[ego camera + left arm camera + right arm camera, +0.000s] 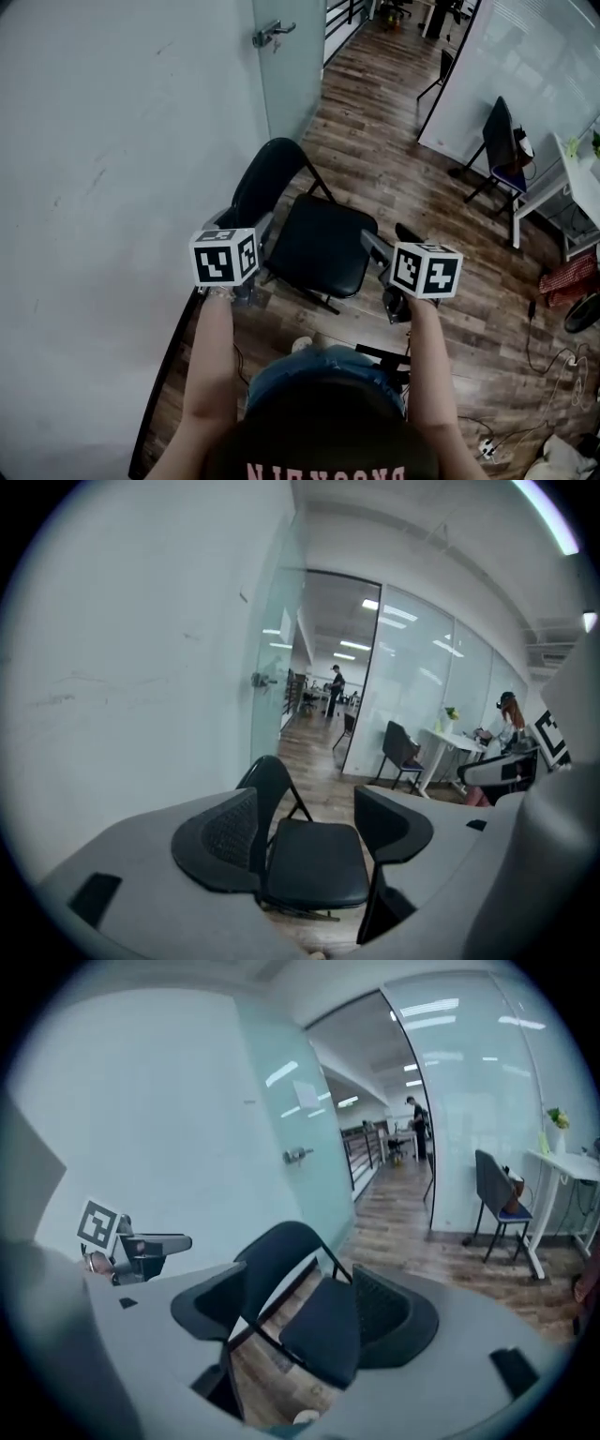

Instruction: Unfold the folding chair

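Note:
A black folding chair (319, 246) stands unfolded on the wood floor beside the white wall, its seat flat and its curved backrest (272, 178) toward the wall. My left gripper (248, 225) hovers in the air over the chair's left side, open and empty. My right gripper (392, 242) hovers over its right front corner, also open and empty. In the left gripper view the chair (314, 860) shows between the spread jaws of the left gripper (305, 832), well beyond them. The right gripper view frames the chair (319, 1326) the same way between the apart jaws of the right gripper (300, 1309).
A frosted glass door (286, 56) with a handle lies past the chair. A second dark chair (502, 150) and a white desk (572, 178) stand at the right. Cables (562, 366) and a red bag (567, 277) lie on the floor. A person (506, 719) sits at the desk.

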The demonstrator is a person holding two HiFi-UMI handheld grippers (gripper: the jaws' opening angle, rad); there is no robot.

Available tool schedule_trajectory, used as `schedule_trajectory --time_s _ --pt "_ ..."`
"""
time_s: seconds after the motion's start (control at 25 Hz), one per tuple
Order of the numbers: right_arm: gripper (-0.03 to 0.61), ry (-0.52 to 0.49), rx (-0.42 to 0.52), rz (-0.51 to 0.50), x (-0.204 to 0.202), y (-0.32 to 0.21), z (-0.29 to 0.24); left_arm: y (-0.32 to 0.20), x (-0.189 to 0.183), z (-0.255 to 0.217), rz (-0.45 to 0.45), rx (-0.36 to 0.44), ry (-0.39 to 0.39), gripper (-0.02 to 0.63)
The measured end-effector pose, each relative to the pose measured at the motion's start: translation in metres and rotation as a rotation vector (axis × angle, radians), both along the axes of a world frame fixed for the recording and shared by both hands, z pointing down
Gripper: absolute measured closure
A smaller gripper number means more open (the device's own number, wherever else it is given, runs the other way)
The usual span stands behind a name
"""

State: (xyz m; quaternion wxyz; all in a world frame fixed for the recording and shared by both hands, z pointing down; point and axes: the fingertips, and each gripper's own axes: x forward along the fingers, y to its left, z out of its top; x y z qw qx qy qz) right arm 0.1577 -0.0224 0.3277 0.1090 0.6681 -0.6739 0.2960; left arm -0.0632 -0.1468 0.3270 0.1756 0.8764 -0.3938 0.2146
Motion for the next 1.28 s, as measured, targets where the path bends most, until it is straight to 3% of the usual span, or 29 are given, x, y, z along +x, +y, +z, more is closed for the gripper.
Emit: schedule_trajectory --time_s 0.08,0.24,0.28,0.4,0.64,0.88,1.28 --pt "0.282 0.056 0.103 -0.015 0.006 0.003 -0.028 0.007 0.003 -0.021 -0.003 0.082 0.007 0.32" --pt "0.545 0.226 0.273 0.0 0.021 0.017 -0.073 0.021 0.01 -0.054 -0.021 0.223 0.008 0.396" --pt "0.58 0.263 0.305 -0.004 0.022 0.02 -0.082 0.023 0.009 -0.061 -0.037 0.263 -0.005 0.445" --pt "0.58 0.335 0.386 -0.036 0.021 0.031 -0.105 0.03 0.005 -0.086 -0.091 0.38 -0.025 0.609" --pt "0.58 0.376 0.492 -0.042 0.026 0.043 -0.145 0.056 0.024 -0.145 0.012 0.595 0.101 0.612" --pt "0.58 0.418 0.587 -0.005 0.04 0.043 -0.179 0.069 0.026 -0.198 -0.007 0.789 0.117 0.613" --pt "0.581 0.508 0.638 -0.02 0.039 0.05 -0.197 0.08 0.034 -0.219 0.003 0.844 0.167 0.614"
